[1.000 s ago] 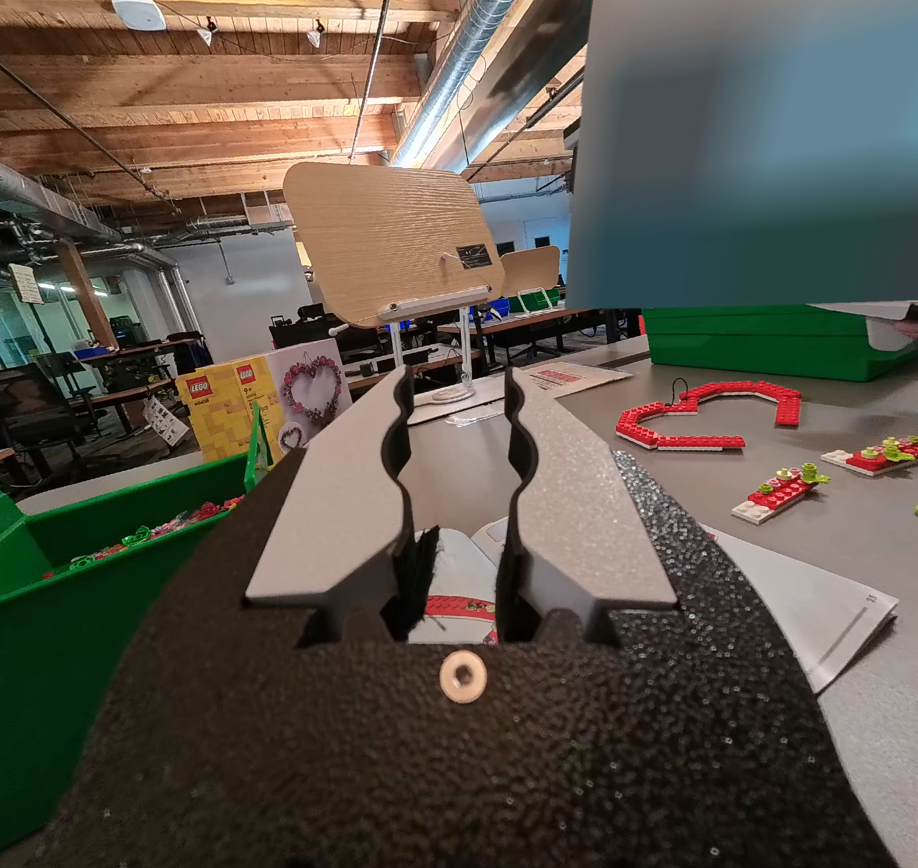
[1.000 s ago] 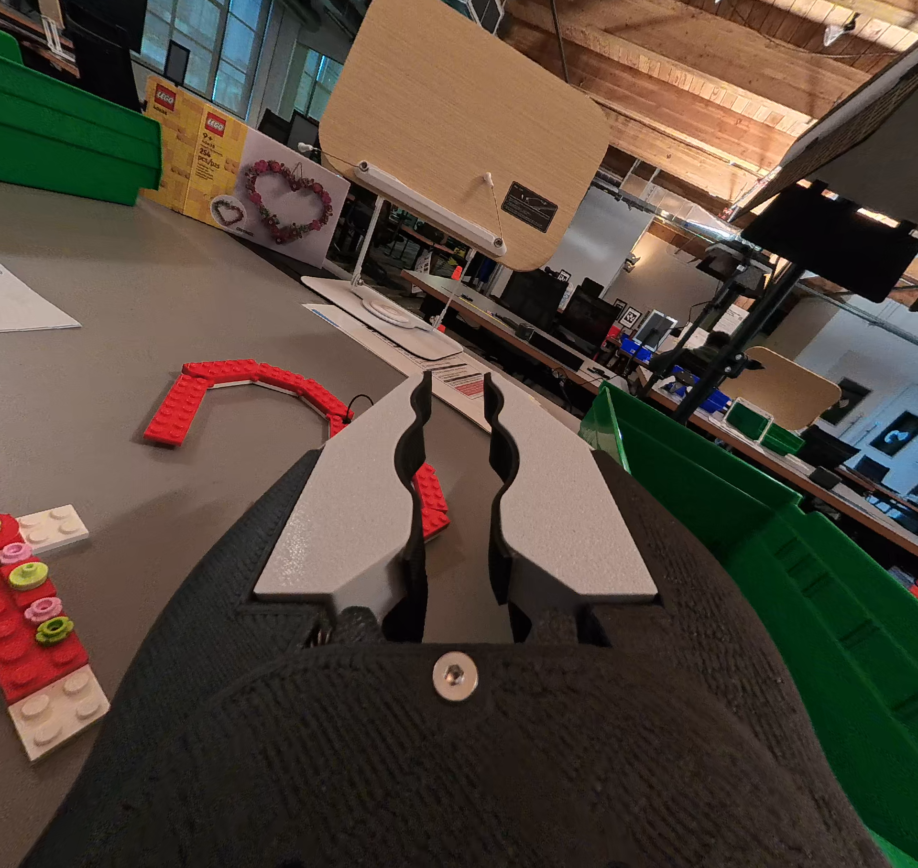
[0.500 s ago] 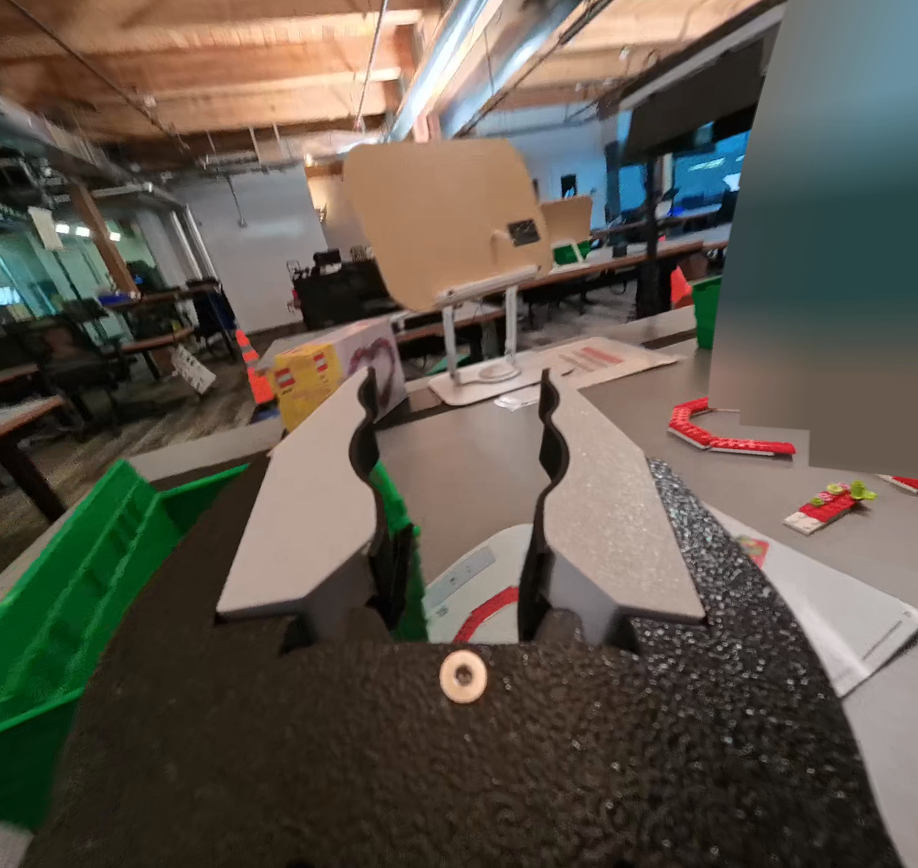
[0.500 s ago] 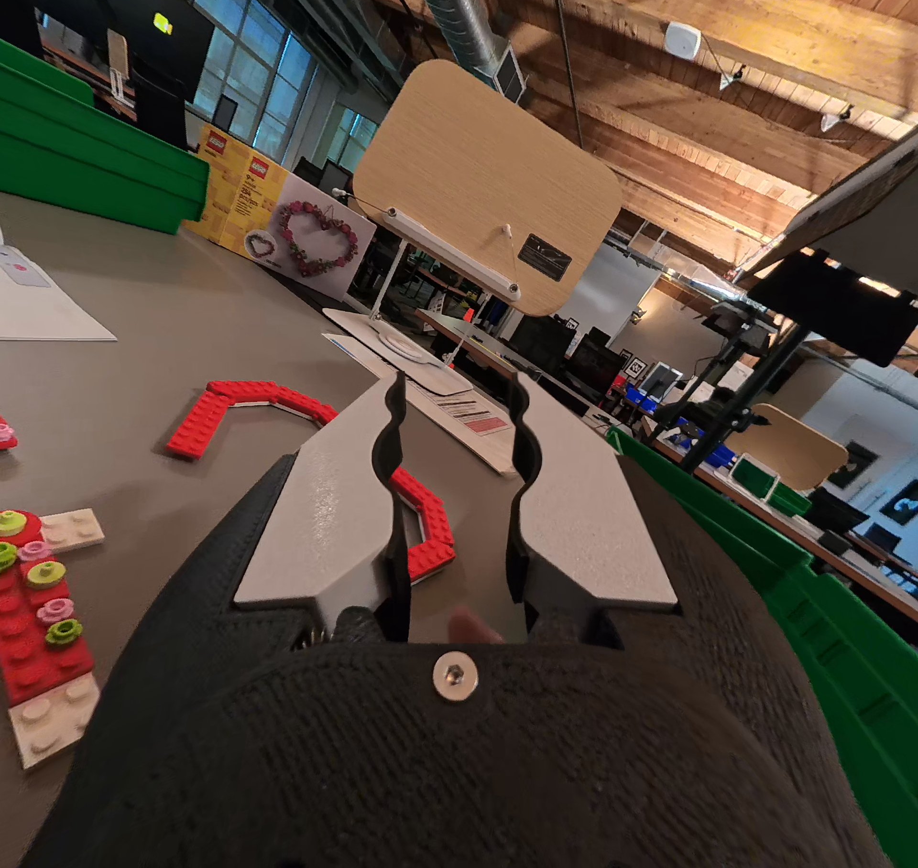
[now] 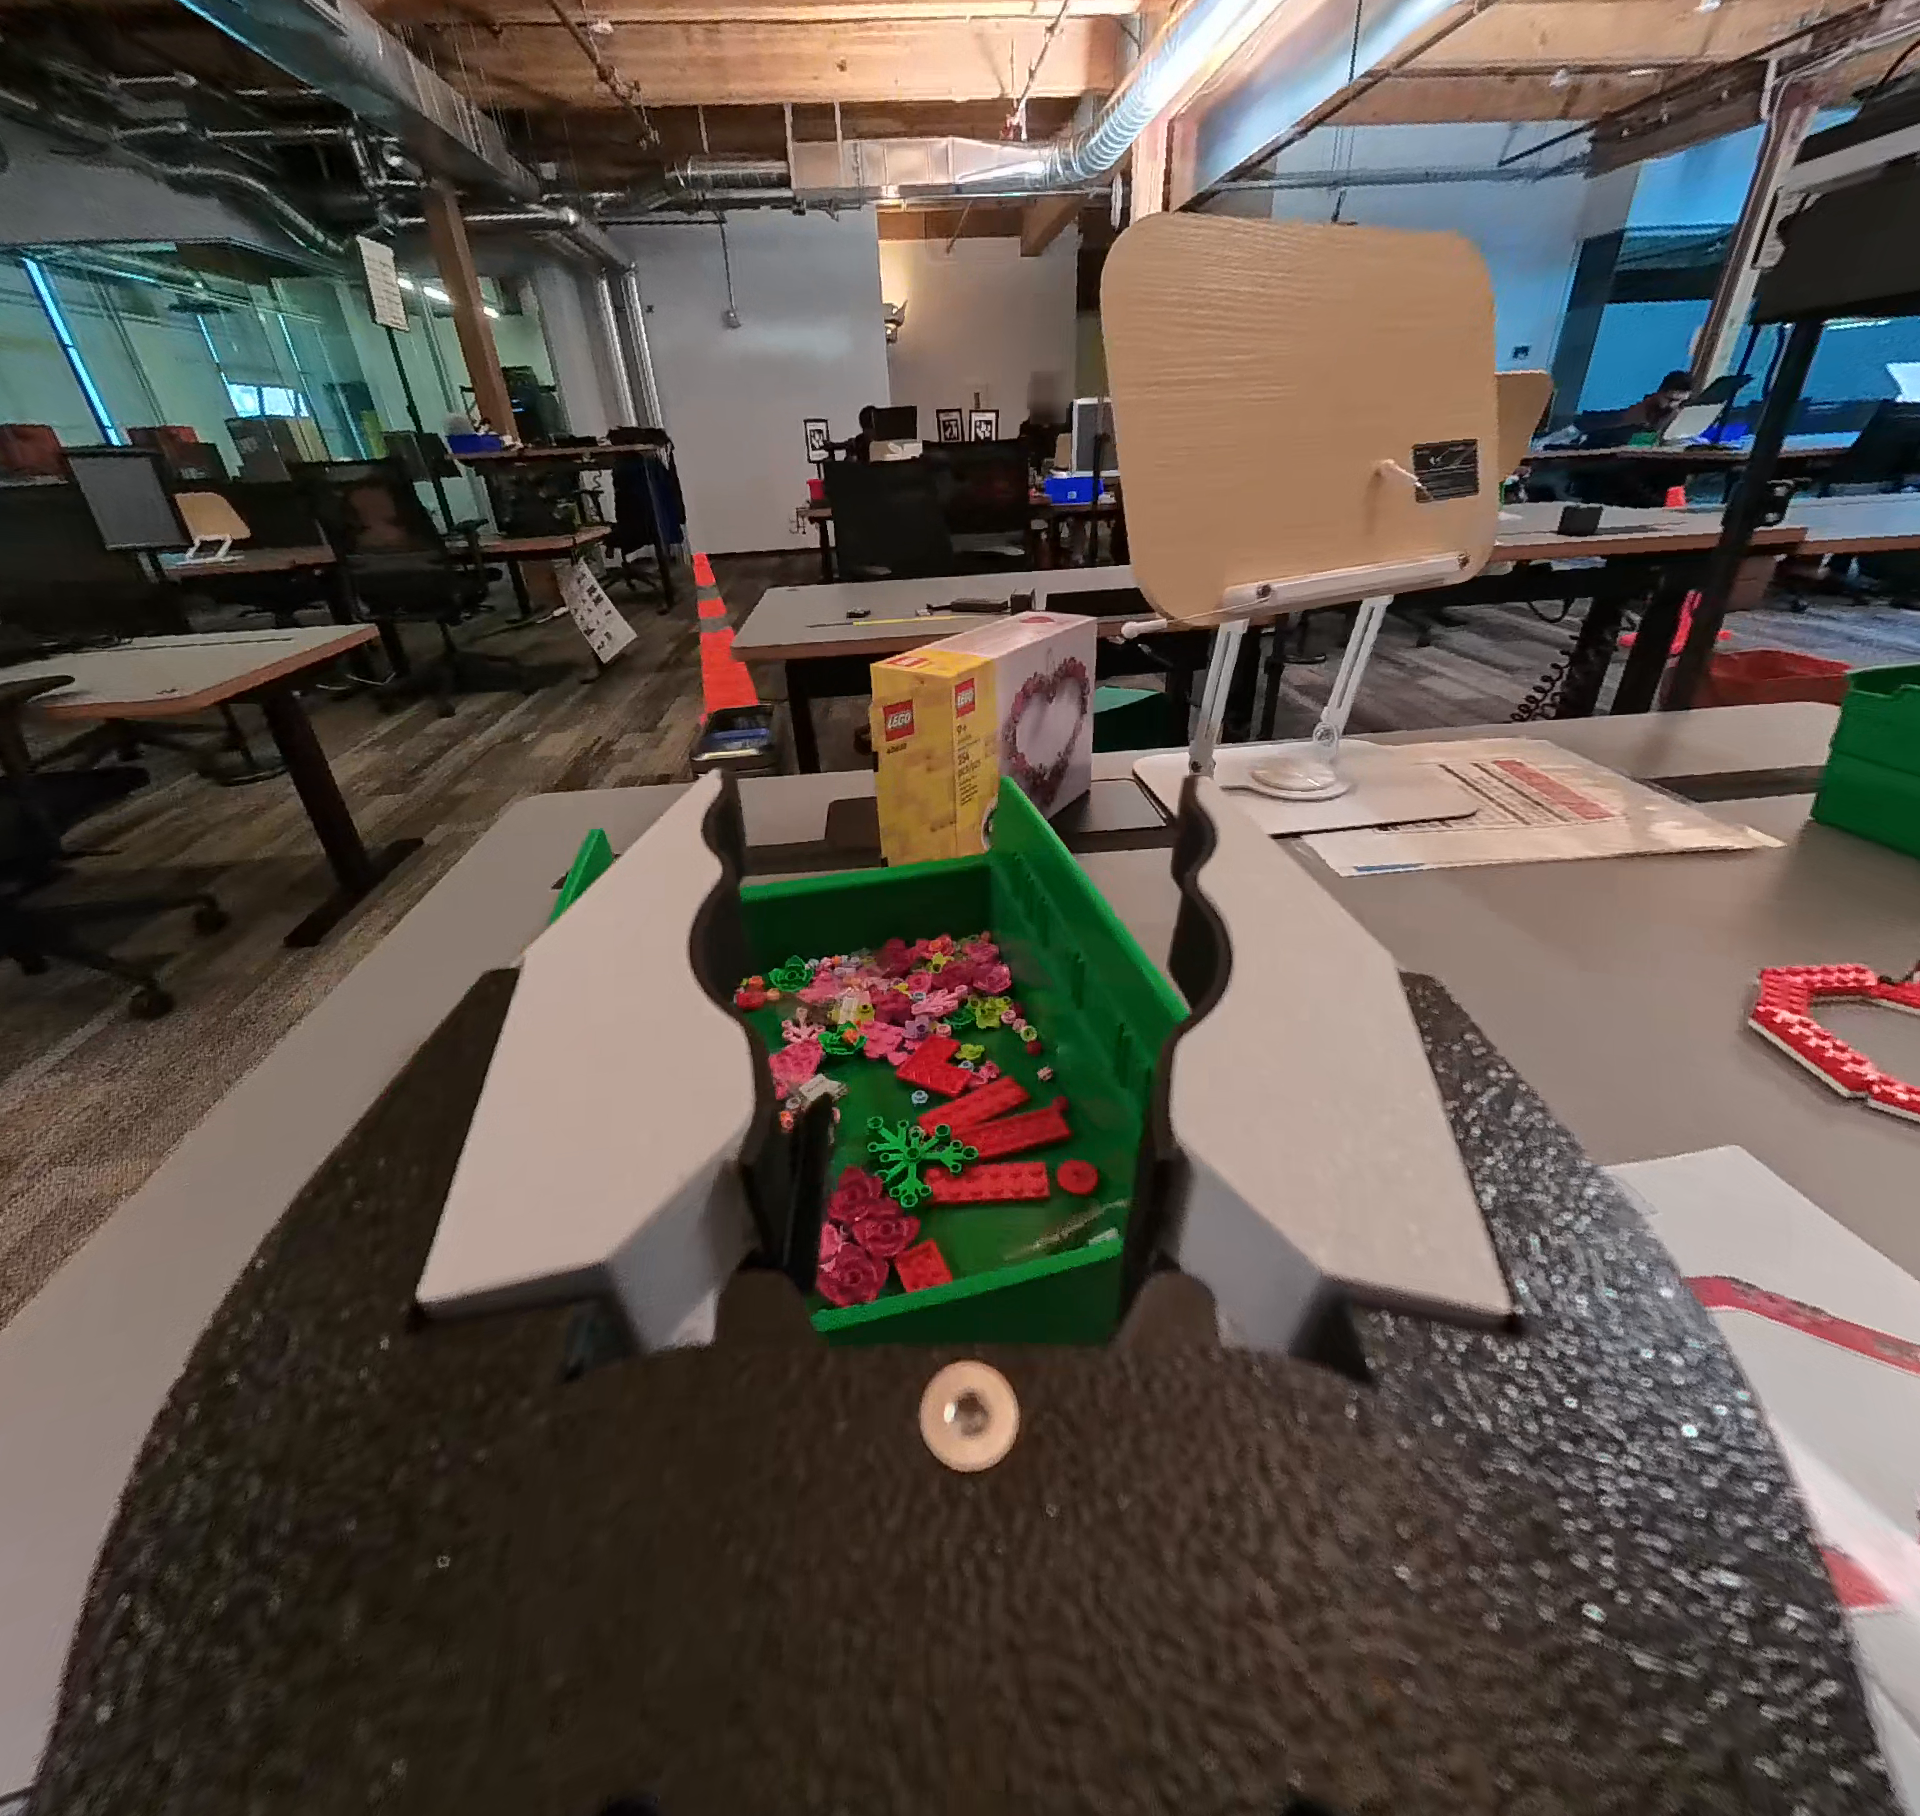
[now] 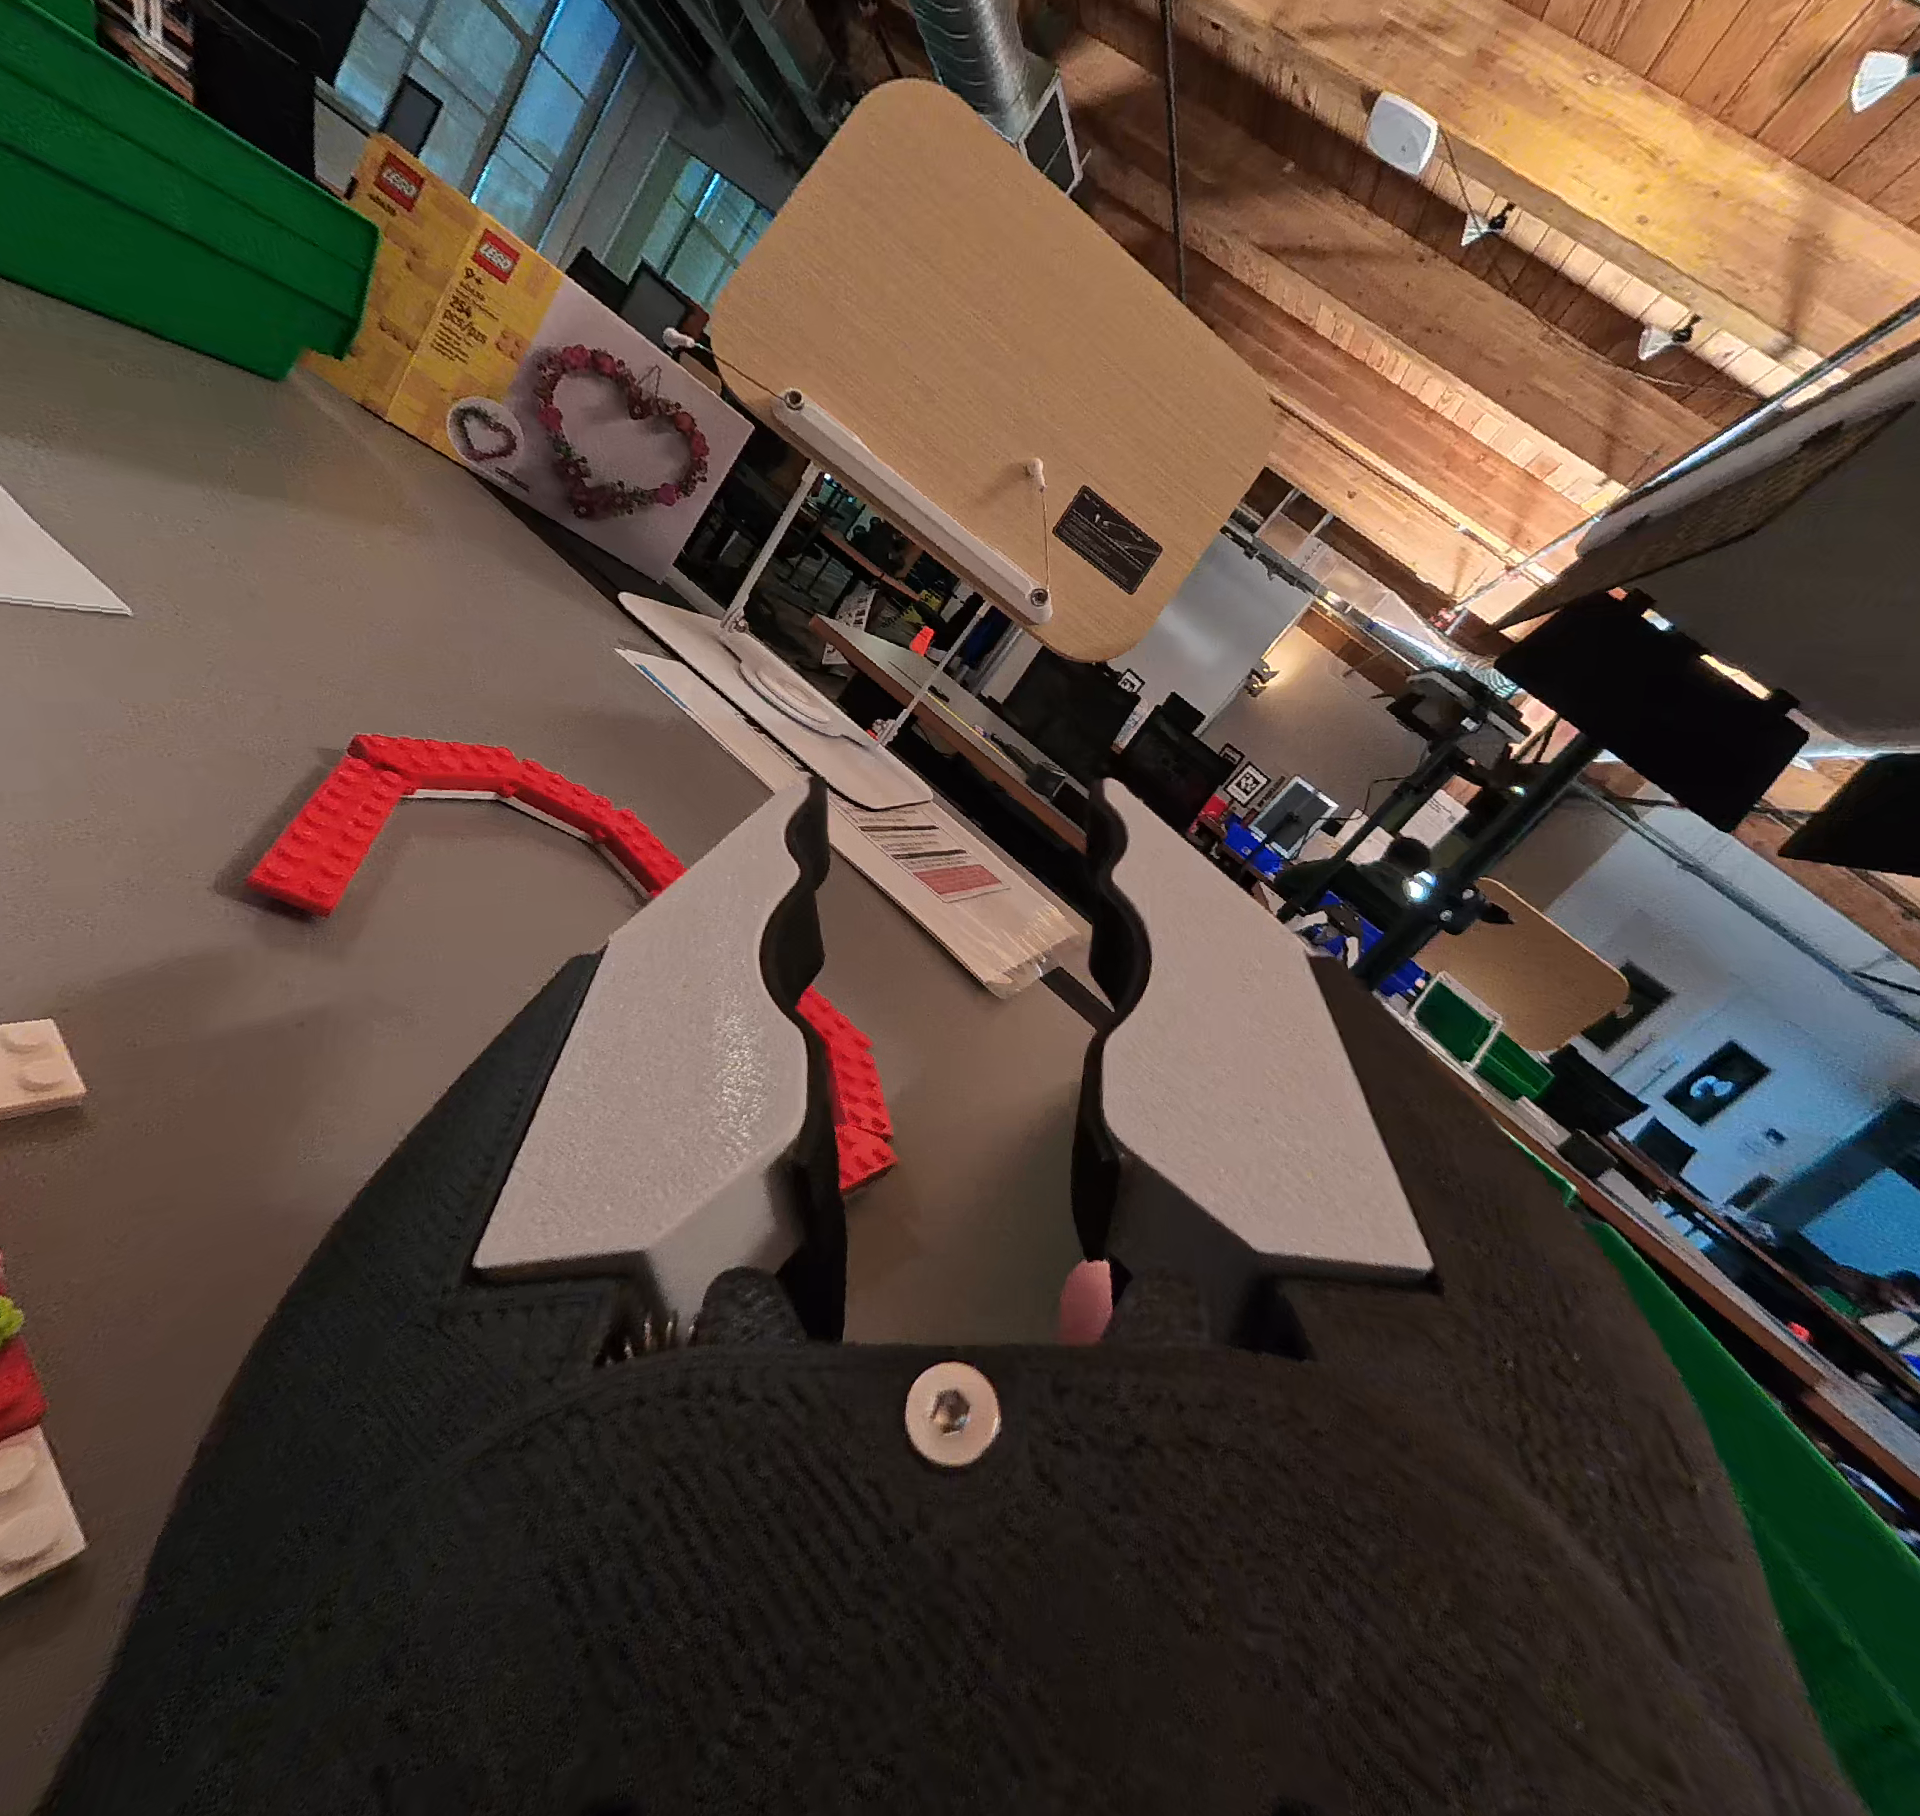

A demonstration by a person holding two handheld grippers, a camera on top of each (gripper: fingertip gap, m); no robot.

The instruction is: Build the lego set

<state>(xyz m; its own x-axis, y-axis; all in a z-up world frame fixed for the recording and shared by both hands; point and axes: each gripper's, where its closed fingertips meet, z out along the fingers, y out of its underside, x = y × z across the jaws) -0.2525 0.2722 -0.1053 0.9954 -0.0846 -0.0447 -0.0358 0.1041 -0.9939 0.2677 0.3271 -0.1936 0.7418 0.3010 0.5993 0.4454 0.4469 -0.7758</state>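
Note:
My left gripper [image 5: 956, 810] is open and empty, held above a green bin [image 5: 1081, 945] that shows between its fingers. The bin holds several loose pieces: red plates [image 5: 987, 1112], pink and magenta flowers [image 5: 862, 1236] and a green leaf piece [image 5: 920, 1155]. My right gripper [image 6: 956, 810] is open and empty above the grey table. A red curved plate frame [image 6: 457, 790] lies on the table to its left and runs under its left finger. The same frame shows at the right edge of the left wrist view [image 5: 1839, 1039].
A yellow set box [image 5: 977, 727] and a wooden book stand [image 5: 1299, 416] stand at the table's back. Papers [image 5: 1507, 800] lie by the stand. Another green bin [image 6: 1818, 1558] is right of my right gripper. White and red plates [image 6: 31, 1070] lie at left. The tips of one gripper are about 55 centimetres away from the tips of the other.
My left gripper has swung left from over the booklet to above the green bin and opened wider. My right gripper has opened wider and tilted a little.

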